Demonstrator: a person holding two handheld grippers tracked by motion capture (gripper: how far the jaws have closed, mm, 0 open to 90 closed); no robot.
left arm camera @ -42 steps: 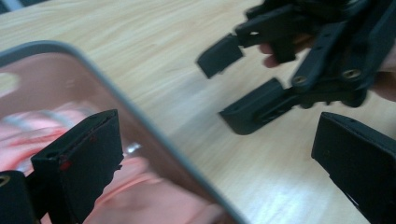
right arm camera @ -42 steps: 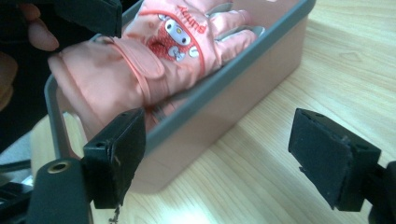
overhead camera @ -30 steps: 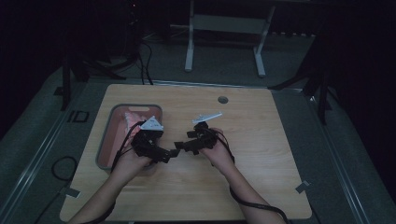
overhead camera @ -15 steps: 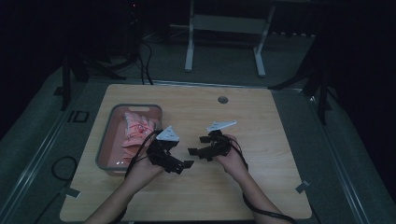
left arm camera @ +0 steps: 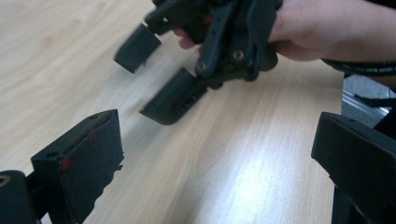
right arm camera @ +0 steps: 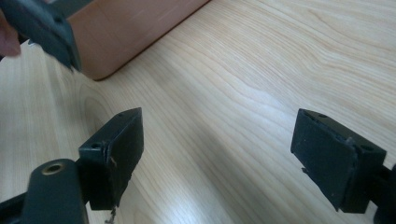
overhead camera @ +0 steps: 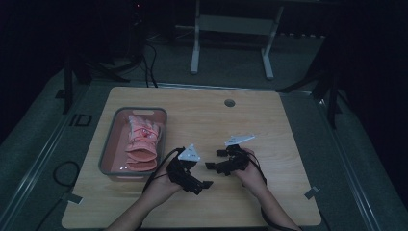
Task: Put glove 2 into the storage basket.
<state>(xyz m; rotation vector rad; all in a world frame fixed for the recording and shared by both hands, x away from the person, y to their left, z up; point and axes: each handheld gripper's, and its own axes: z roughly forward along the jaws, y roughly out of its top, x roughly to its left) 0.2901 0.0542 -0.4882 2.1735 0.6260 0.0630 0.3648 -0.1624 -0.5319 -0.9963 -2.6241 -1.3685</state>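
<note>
Both tongs are spread wide and carry nothing. The left tongs (overhead camera: 204, 184) and right tongs (overhead camera: 214, 160) hang low over the bare table (overhead camera: 269, 125), tips pointed at each other and close together; in the left gripper view the right tongs (left arm camera: 161, 70) show just ahead, jaws apart. The pink gloves (overhead camera: 142, 142) lie piled in the grey bin (overhead camera: 107, 147) to the left, just beside the left hand (overhead camera: 159, 185). The likely trouble is a clash: with the tips this near, a turn toward the bin could knock one pair into the other, or nudge the bin's wall and shift it.
</note>
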